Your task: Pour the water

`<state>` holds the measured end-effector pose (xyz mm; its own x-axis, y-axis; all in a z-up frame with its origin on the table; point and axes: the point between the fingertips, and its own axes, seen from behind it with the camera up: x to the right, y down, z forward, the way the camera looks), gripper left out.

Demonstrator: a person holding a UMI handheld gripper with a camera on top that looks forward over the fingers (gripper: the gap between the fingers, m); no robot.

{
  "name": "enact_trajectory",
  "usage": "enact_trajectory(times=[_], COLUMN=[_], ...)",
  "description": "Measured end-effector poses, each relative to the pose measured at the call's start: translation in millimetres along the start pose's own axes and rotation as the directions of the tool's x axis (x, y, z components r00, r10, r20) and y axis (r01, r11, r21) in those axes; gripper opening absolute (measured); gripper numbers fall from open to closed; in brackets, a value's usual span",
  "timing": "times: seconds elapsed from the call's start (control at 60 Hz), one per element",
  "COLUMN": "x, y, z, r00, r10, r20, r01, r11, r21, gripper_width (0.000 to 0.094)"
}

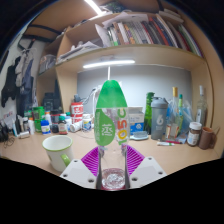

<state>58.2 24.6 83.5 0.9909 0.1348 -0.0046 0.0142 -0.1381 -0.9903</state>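
Bookshelves (130, 30) filled the wall behind a cluttered worktop (30, 150), where jars, bottles and small containers were lined along the back. The claw (113, 170) was seen closed on a clear bottle (112, 130) with a green wrapper, both purple pads (96, 160) pressed to its lower sides, the bottle held upright between the fingers. A pale green mug (57, 151) stood on the worktop, near and to the left of the bottle; it was judged the likely vessel for the water. Whether the bottle was capped could not be told.

For a clean pour, the bottle's mouth would best be brought over the mug's rim before any tilt, and the tilt made slowly. Open worktop was left between mug and bottle, so a leftward carry looked free. The crowded row behind, and a dark-lidded jar (194, 134) to the right, were to be kept clear of the bottle's top.
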Motion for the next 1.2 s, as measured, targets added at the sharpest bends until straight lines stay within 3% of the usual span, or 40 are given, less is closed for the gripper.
enact_trajectory(times=[0.167,0.3,0.383,0.45,0.6,0.95,1.2], x=[-2,1,5,2,14,-12,5], y=[0,0,18,16,18,7,14], z=[0,-1,0,-5,-24,-154,-239], r00=[1.000,1.000,0.999,1.000,0.996,0.997,0.996], r10=[-0.018,-0.013,-0.028,-0.023,-0.081,-0.050,-0.047], r20=[-0.010,-0.018,-0.021,0.003,-0.021,0.053,-0.069], r01=[0.018,0.014,0.026,0.023,0.080,0.050,0.051], r11=[1.000,1.000,0.997,0.997,0.995,0.999,0.997], r21=[0.015,0.017,-0.071,-0.072,-0.067,-0.001,0.055], gripper_width=[0.0344,0.0508,0.0719,0.0824,0.0821,0.0826,0.0823])
